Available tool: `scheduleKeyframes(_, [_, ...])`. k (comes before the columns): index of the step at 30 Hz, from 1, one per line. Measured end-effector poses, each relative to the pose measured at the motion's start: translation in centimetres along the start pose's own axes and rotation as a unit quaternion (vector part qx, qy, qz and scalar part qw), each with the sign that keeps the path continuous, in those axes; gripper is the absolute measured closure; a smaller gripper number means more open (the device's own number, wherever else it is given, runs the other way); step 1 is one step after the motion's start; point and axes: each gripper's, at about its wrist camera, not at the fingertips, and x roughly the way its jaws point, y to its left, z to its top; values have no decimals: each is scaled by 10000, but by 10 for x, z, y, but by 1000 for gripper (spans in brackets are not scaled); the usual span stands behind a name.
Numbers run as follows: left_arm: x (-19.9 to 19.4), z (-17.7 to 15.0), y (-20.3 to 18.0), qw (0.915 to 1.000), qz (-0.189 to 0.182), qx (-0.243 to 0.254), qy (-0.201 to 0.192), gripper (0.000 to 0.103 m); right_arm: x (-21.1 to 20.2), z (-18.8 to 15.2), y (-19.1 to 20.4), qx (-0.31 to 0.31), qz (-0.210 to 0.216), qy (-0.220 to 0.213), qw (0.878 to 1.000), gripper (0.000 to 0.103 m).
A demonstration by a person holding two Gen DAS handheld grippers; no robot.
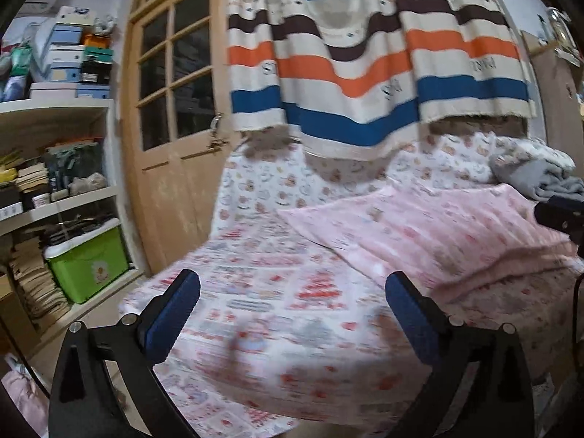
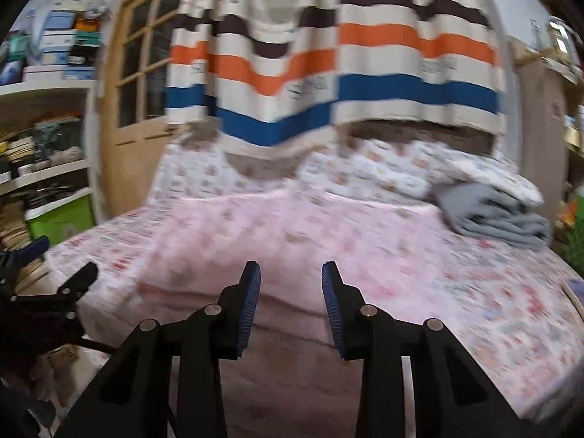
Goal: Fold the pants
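The pink patterned pants lie folded in layers on the bed; they also show in the left wrist view to the right. My left gripper is wide open and empty above the printed bed sheet, left of the pants. My right gripper is open and empty just above the near folded edge of the pants. The left gripper also shows in the right wrist view at the far left, and part of the right gripper shows at the right edge of the left wrist view.
A folded grey garment lies at the back right of the bed. A striped curtain hangs behind. A wooden door and shelves with a green bin stand to the left.
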Motion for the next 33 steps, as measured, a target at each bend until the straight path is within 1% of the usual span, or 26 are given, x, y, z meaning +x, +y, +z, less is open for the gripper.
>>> scheduleKeyframes(3, [1,-2,11,9999,167,5,-24,2,19,5,23,-96,540,176,9983,71])
scheduleKeyframes(6, [3,-5,19,9992,389,63,-4,2,37,6,46,-82,1179,484,9918,74])
scheduleKeyframes(9, [9,-10,31,9978,616,-94,209,2,47,6,66,-158,1537,616,9861,74])
scheduleKeyframes(12, [14,-16,47,9964,640,-432,351,2,56,2,86,-405,1776,793,9801,75])
scheduleKeyframes(15, [18,-20,58,9952,636,-588,448,2,66,-5,100,-658,1737,985,9777,75])
scheduleKeyframes(19, [21,-24,65,9940,806,-553,487,2,79,-9,100,-671,1681,1309,9747,75])
scheduleKeyframes(22, [22,-25,66,9940,842,-502,476,2,81,-9,96,-711,1675,1352,9740,76])
scheduleKeyframes(24, [22,-26,66,9942,807,-527,483,2,83,-10,96,-784,1540,1384,9752,76])
scheduleKeyframes(26, [23,-27,65,9943,783,-533,496,2,82,-10,96,-886,1501,1360,9753,76])
scheduleKeyframes(28, [26,-29,65,9942,775,-517,529,2,82,-12,100,-1109,1429,1308,9748,76])
scheduleKeyframes(30, [27,-30,63,9942,802,-477,540,2,79,-15,108,-1537,1249,1218,9726,76])
scheduleKeyframes(32, [26,-30,60,9943,862,-380,505,2,79,-15,111,-1643,1202,1224,9714,77])
scheduleKeyframes(33, [25,-30,59,9944,873,-336,484,2,80,-13,110,-1596,1207,1274,9714,78])
